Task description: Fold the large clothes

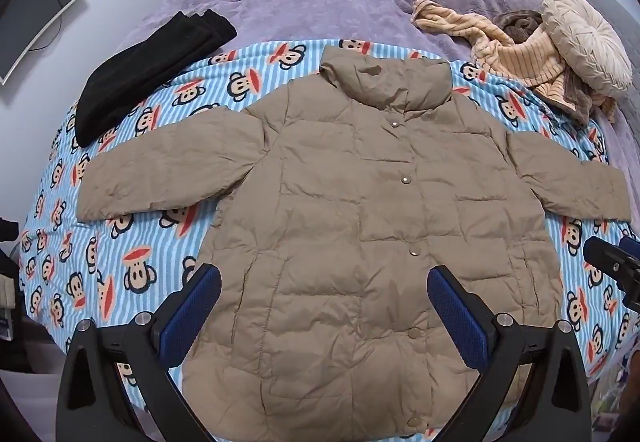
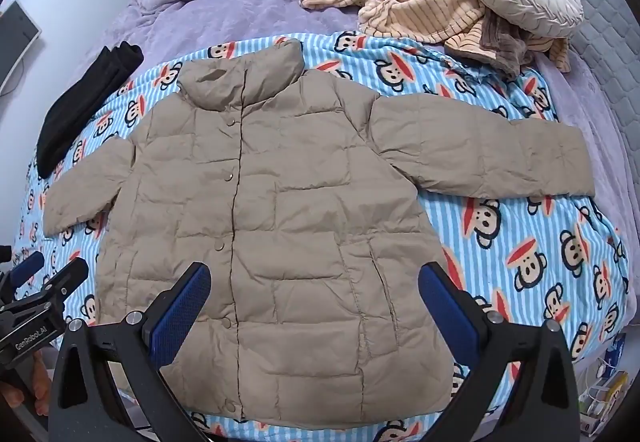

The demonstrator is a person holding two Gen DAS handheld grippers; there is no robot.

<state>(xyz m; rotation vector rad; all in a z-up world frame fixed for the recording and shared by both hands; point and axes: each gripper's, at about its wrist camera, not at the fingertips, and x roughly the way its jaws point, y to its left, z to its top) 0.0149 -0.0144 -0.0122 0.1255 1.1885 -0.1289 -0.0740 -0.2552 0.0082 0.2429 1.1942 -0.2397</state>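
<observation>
Tan quilted puffer jacket point(image 1: 340, 234) spread flat, sleeves out, on monkey-print striped blanket point(image 1: 100, 262), ready for folding | left gripper point(image 1: 324, 306) wide, empty | right gripper point(image 2: 314, 302) wide, empty, above hem.

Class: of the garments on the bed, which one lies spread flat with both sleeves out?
The tan puffer jacket; the black garment is folded, the striped one crumpled.

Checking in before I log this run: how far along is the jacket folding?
Done: the tan jacket lies flat, buttoned, sleeves spread on the monkey-print blanket; a black garment lies folded beside it. In hand: nothing; the left gripper and right gripper hover open over the hem. Left: every fold, sleeves and body.
</observation>
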